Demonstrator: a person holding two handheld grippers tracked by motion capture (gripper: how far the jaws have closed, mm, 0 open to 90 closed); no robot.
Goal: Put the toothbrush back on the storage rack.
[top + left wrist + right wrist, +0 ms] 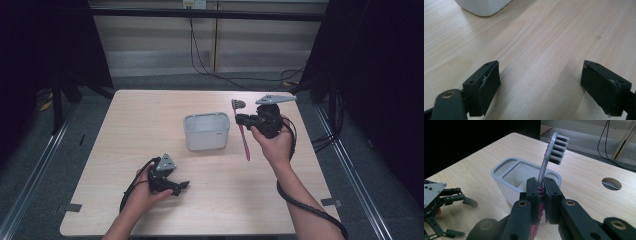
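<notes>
One toothbrush (554,147) upright, neck between right tool (541,195) pads beside holder (506,173)

This looks like a lab or test room set up for recording, not a home. A bare light-wood table (150,130) stands alone on grey carpet (165,80). Black curtains (385,75) hang to the left and right of the table, and metal floor rails (35,170) run along both its sides. Behind the table, loose cables (200,60) drop from a wall socket (194,4) down a plain panelled wall. The table has a round cable hole (611,183).
</notes>
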